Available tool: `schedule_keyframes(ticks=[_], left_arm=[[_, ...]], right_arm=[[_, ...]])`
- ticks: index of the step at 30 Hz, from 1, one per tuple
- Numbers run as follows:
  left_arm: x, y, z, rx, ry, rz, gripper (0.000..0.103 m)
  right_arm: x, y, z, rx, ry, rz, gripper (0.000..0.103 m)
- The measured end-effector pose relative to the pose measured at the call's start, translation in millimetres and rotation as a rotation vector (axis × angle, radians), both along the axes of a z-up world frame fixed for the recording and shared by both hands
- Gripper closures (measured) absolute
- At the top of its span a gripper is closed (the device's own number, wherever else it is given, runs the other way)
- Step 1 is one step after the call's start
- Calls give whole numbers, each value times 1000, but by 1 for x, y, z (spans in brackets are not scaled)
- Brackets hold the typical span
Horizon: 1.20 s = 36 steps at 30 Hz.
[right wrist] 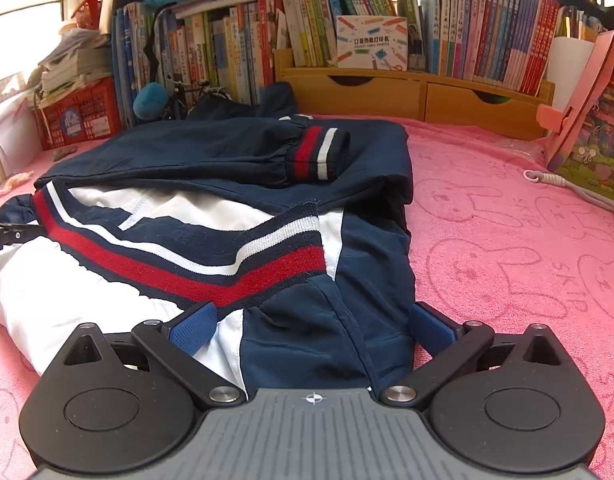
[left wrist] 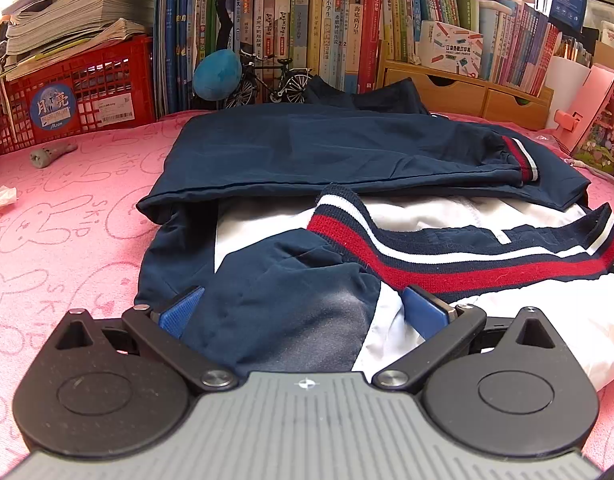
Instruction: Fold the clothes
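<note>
Left gripper (left wrist: 303,312) spread wide over near left corner of folded navy jacket (left wrist: 307,152) on pink towel (left wrist: 67,220); cloth between pads, not pinched. Right gripper (right wrist: 313,324) likewise fully spread, straddling near right corner; nothing gripped. Striped hem band (right wrist: 187,264) just beyond both.

Pink rabbit-print cloth (left wrist: 67,216); navy jacket (left wrist: 307,148) lying on it.

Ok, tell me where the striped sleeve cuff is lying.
The striped sleeve cuff lies on top of the folded navy jacket, towards its far right edge in the right wrist view, in front of the wooden drawers.
</note>
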<state>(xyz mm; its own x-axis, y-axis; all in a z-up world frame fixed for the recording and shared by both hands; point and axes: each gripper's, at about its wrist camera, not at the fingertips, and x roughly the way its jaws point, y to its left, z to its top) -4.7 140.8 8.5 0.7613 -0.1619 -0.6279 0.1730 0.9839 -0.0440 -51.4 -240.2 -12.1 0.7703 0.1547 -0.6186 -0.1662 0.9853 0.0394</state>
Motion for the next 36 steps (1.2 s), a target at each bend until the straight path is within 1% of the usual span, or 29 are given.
schedule_keyframes(ticks=[15, 18, 19, 21, 22, 24, 26, 27, 28, 31, 33, 36], left_arm=[[1, -1, 1, 5, -3, 3, 0], [-5, 1, 4, -13, -30, 12, 0], [-9, 2, 7, -27, -42, 6, 0], [-16, 5, 13, -65, -70, -38, 0], [-17, 5, 16, -72, -84, -60, 0], [-15, 4, 20, -71, -103, -90, 0], [-8, 2, 22, -64, -108, -100, 0], [-4, 1, 22, -60, -110, -105, 0], [2, 2, 22, -72, -96, -107, 0], [19, 6, 13, -139, -2, -110, 0], [23, 7, 6, -151, 12, -112, 0], [21, 0, 2, -104, 3, -117, 0]], right_arm=[[0, -1, 0, -1, -2, -1, 0], [-1, -1, 1, 4, -5, -7, 0], [-2, -2, 2, 4, -12, -10, 0], [-6, -4, 5, -2, -36, -22, 1], [-8, -4, 7, -10, -57, -23, 2], [-10, -2, 13, -39, -100, -7, 2], [-7, 4, 18, -74, -122, 30, 2], [-3, 7, 20, -88, -119, 52, 7], [0, 10, 21, -98, -113, 80, 13], [10, 20, 20, -129, -78, 164, 27], [14, 24, 16, -135, -63, 189, 27], [20, 21, 12, -78, -36, 202, 28]])
